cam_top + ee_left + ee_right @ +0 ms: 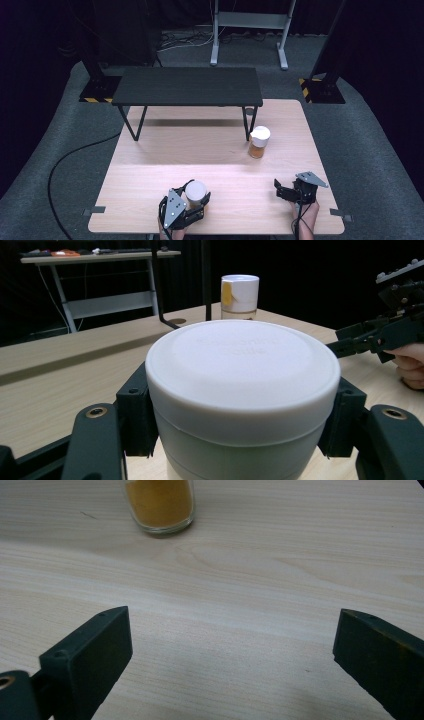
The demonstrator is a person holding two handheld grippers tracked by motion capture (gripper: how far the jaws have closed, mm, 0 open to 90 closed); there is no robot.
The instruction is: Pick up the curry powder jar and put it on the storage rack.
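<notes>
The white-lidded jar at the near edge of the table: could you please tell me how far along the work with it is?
Done: the left gripper is shut on the near white-lidded jar, pads pressing its sides. In hand: that grip, with the jar low at the table. Left: wherever it goes next; the right gripper is open, and the second jar stands untouched by the black shelf.

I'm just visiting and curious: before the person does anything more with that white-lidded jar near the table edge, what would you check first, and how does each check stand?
1. Left gripper shut on the near jar: ok, both pads press its sides just below the lid.
2. Lid sits flat on the near jar: ok in the left gripper view.
3. Right gripper free: ok, jaws wide apart over bare table, nothing between them.
4. Second jar out of the way: ok, it stands upright by the shelf leg, apart from both grippers.
5. Black shelf top free for placing: ok.
6. Whether the lid is screwed tight: cannot tell.
</notes>
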